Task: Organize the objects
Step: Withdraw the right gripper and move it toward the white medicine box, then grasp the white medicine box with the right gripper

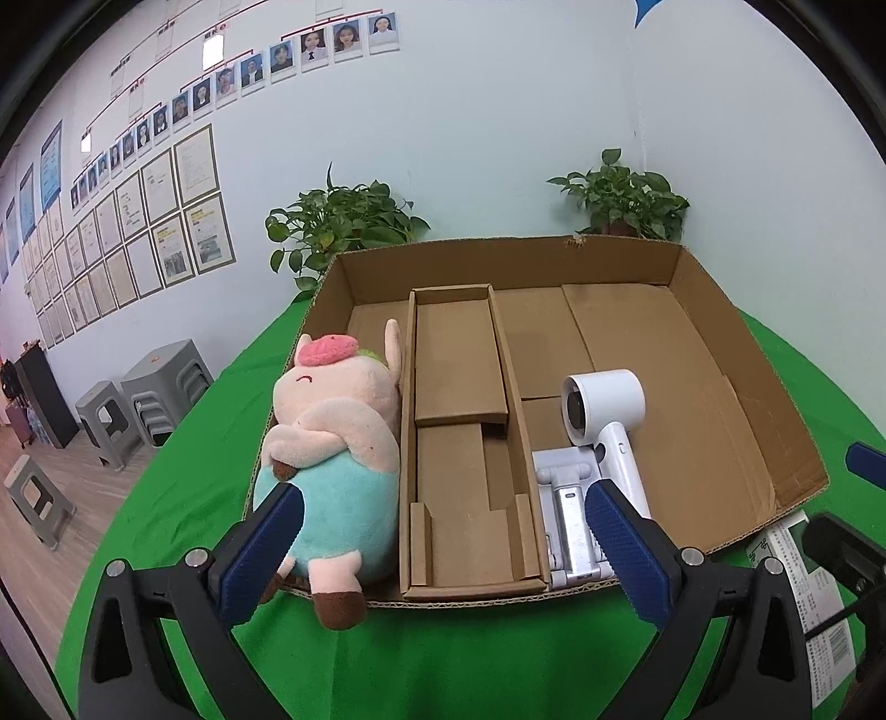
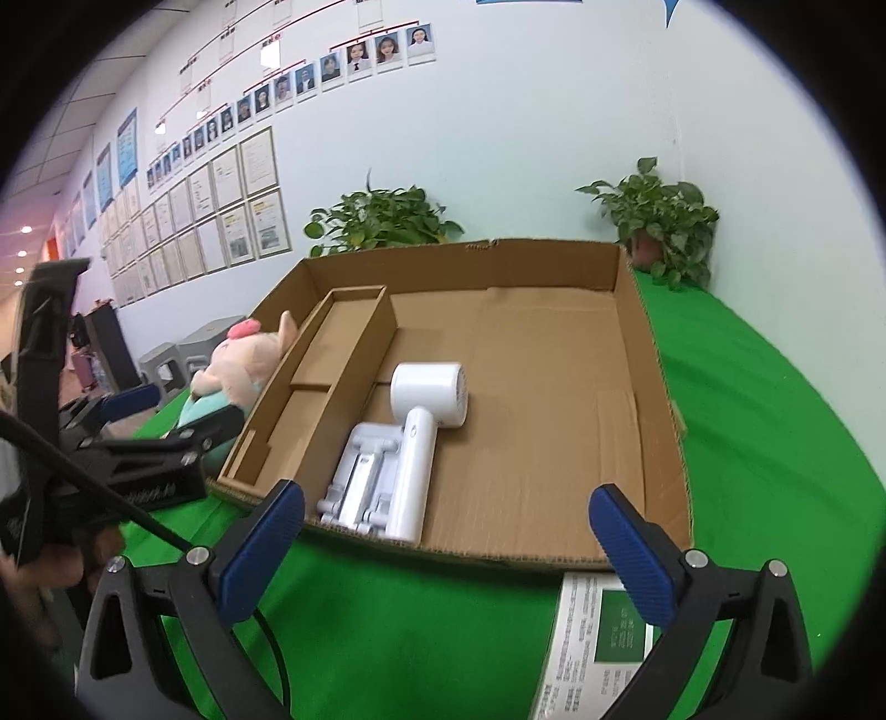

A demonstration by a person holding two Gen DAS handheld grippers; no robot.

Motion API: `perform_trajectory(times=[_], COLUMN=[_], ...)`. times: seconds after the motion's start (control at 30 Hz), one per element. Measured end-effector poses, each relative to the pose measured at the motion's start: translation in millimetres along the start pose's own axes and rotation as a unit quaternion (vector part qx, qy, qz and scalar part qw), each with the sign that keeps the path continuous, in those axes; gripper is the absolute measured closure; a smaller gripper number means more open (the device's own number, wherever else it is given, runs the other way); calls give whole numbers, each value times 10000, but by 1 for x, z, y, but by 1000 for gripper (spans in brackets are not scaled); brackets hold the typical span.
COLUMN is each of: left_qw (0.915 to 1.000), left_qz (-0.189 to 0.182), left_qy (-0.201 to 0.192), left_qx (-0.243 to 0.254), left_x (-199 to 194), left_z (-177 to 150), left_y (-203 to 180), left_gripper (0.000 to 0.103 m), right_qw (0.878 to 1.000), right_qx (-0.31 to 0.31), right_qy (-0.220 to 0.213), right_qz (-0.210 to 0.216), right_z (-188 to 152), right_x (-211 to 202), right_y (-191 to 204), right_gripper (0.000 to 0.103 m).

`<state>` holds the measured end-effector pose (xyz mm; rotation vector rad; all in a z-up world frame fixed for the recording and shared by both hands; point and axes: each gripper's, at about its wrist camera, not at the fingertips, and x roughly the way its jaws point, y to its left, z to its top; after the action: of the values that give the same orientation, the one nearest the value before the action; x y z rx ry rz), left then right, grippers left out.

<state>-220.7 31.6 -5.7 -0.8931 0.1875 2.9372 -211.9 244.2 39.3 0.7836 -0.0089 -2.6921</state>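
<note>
Here both tools, left tool (image 1: pixel 443 531) and right tool (image 2: pixel 446 531), stood apart and empty, evidently because plush pig (image 1: pixel 338 443), hair dryer (image 2: pixel 426 426) and stand (image 2: pixel 360 482) already lay sorted in the cardboard tray (image 2: pixel 653 387), lower centre.

An office, it seems: the pale wall (image 1: pixel 498 138) bears a chart of staff portrait photos (image 1: pixel 310 50) above rows of framed certificates (image 1: pixel 138 232). Grey plastic stools (image 1: pixel 160 387) stand stacked on wood flooring, and 2 potted plants (image 2: pixel 659 221) back a green-covered table (image 2: pixel 775 443).

Two potted plants (image 1: pixel 343 221) (image 1: pixel 623 199) way out ahead, gray stools (image 1: pixel 160 387) off left, framed papers (image 1: pixel 138 232) on the wall.
</note>
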Motion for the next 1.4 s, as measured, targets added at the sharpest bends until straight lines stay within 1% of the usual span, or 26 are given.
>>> perform_trajectory(times=[0.1,0.2,0.33,0.4,0.47,0.6,0.63,0.67,0.7,0.73,0.77,0.8,0.83,0.97,1.03,1.07,1.13,1.2,1.27,1.3,1.4], left_qw=[9999,9997,9983,9960,9903,9767,9729,9705,9677,9650,9624,9595,9578,9497,9416,9364,9225,9105,8994,8891,8727], left_qz=[-91,-183,-535,-838,-1324,-2016,-2160,-2243,-2331,-2416,-2499,-2589,-2642,-2892,-3098,-3218,-3513,-3731,-3852,-3994,-4203], left_qy=[83,155,228,294,393,675,763,825,911,981,1035,1088,1116,1199,1315,1400,1592,1771,2041,2189,2417], left_qx=[56,53,106,128,166,294,315,318,301,279,258,226,202,105,32,-20,-140,-219,-329,-448,-582], left_x=[5,8,10,11,13,19,22,24,27,28,29,31,32,33,33,34,36,39,45,47,51], left_z=[-1,-3,-6,-7,-10,-18,-20,-23,-25,-28,-30,-31,-33,-35,-36,-38,-42,-47,-53,-57,-64], left_y=[-2,-4,-12,-18,-26,-45,-50,-54,-57,-60,-61,-62,-62,-64,-65,-66,-66,-68,-71,-71,-76], left_gripper=[1,1,1,1,1,1,1,1,1,1,1,1,1,1,1,1,2,2,3,3,5], right_qw=[9998,9984,9955,9931,9912,9871,9864,9857,9849,9840,9833,9828,9824,9842,9850,9855,9857,9854,9857,9863,9900], right_qx=[-127,-145,-72,52,149,99,84,51,9,-36,-57,-50,-38,-44,-61,-116,-222,-386,-514,-562,-537], right_qy=[180,535,923,1140,1290,1553,1595,1623,1644,1658,1668,1685,1702,1677,1678,1676,1673,1654,1602,1550,1307], right_qz=[8,-64,-211,-255,-275,-385,-393,-457,-548,-659,-726,-759,-764,-574,-388,-227,-23,128,57,-1,5], right_z=[-14,-38,-63,-74,-81,-91,-94,-96,-97,-99,-100,-102,-104,-107,-109,-110,-111,-114,-115,-115,-114], right_x=[-3,-5,-7,-8,-9,-7,-7,-6,-5,-5,-5,-5,-5,-11,-12,-13,-15,-16,-18,-20,-31], right_y=[-7,-19,-34,-42,-47,-44,-43,-41,-40,-39,-39,-39,-40,-35,-28,-21,-13,-2,4,5,3], right_gripper=[1,1,1,1,1,2,4,8,11,17,27,32,34,34,34,34,34,34,34,33,27])
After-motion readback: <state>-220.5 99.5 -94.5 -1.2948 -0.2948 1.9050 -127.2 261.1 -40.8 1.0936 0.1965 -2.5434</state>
